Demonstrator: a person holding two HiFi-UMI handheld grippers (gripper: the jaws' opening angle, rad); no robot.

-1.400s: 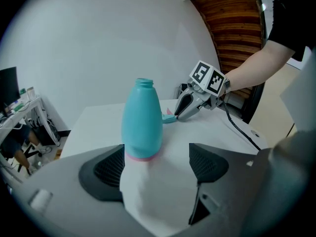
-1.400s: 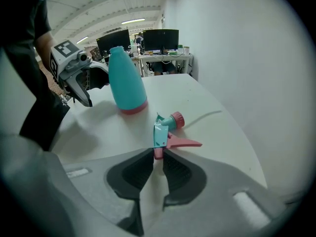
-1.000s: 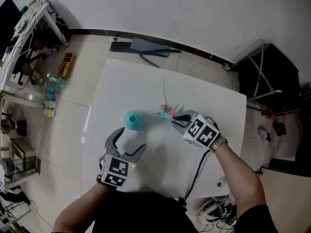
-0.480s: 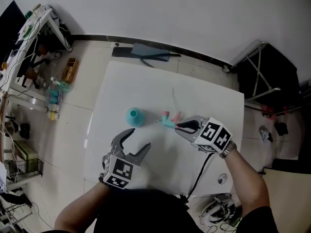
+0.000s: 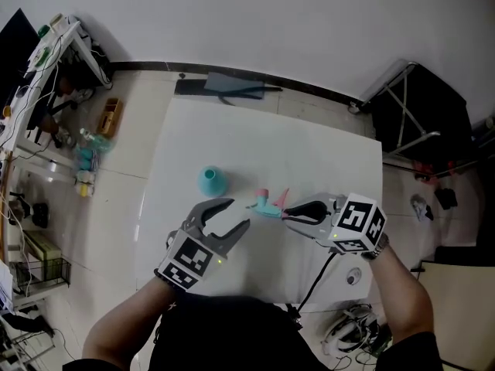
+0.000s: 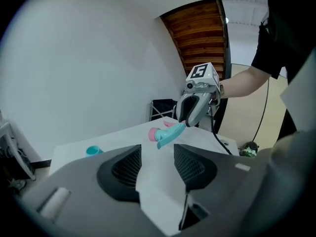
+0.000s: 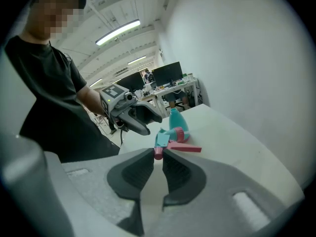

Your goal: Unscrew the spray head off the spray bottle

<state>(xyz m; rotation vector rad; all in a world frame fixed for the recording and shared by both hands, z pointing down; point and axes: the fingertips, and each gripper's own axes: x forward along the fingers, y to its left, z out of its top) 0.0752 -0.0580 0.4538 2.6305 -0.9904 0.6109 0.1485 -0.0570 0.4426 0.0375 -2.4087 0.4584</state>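
Observation:
The teal spray bottle (image 5: 210,182) stands without its head on the white table (image 5: 309,153). The teal and pink spray head (image 5: 267,202) hangs in the air to its right, clear of the bottle, with my right gripper (image 5: 285,210) shut on one end of it. In the right gripper view that pink end (image 7: 158,153) sits between the pads, and the bottle (image 7: 176,118) shows beyond. My left gripper (image 5: 239,213) hovers just left of the head. Its jaws have just been closing, with a gap left and nothing between them. From the left gripper view the spray head (image 6: 165,134) and the bottle (image 6: 93,150) lie ahead.
A dark flat board (image 5: 232,84) lies on the floor by the table's far edge. A cluttered desk and floor items (image 5: 81,149) are at the left, a black folding frame (image 5: 421,114) at the right. A black cable (image 5: 317,273) trails from the right gripper.
Both grippers have risen and drawn back toward the table's near edge, the right one carrying the spray head away from the bottle. The left jaws have narrowed.

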